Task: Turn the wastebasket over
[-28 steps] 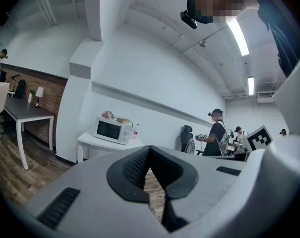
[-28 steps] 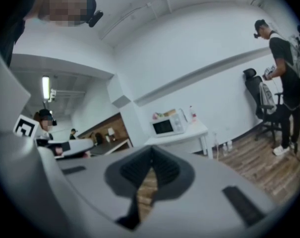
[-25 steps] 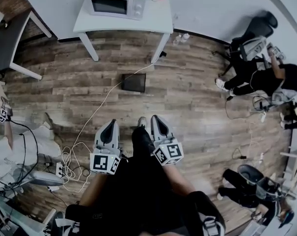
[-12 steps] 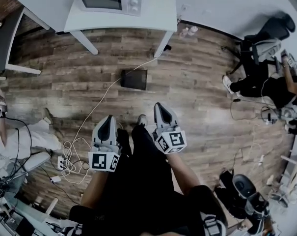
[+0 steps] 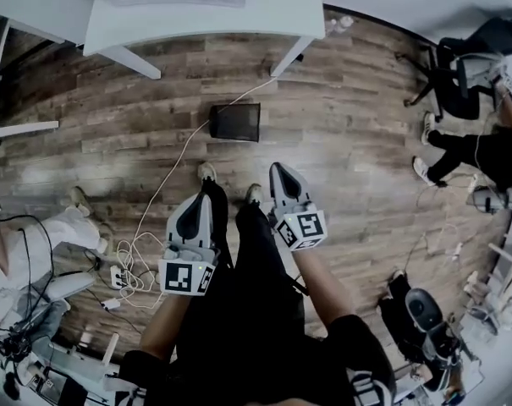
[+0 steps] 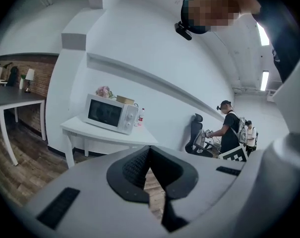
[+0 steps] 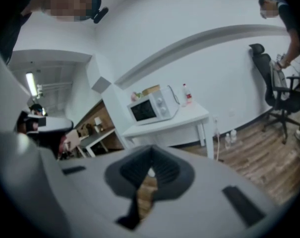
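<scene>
Currently the ribbed dark jaws of the grey plastic left gripper (image 5: 193, 210) and right gripper (image 5: 284, 184) are pressed together, empty. Farther away, the dark rectangular wastebasket (image 5: 235, 121) is seen on the wooden plank floor (image 5: 349, 142), near the white table (image 5: 196, 25).

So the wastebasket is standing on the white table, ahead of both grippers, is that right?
Not quite: the wastebasket stands on the floor in front of the table, ahead of the left gripper and right gripper, as the head view shows.
</scene>
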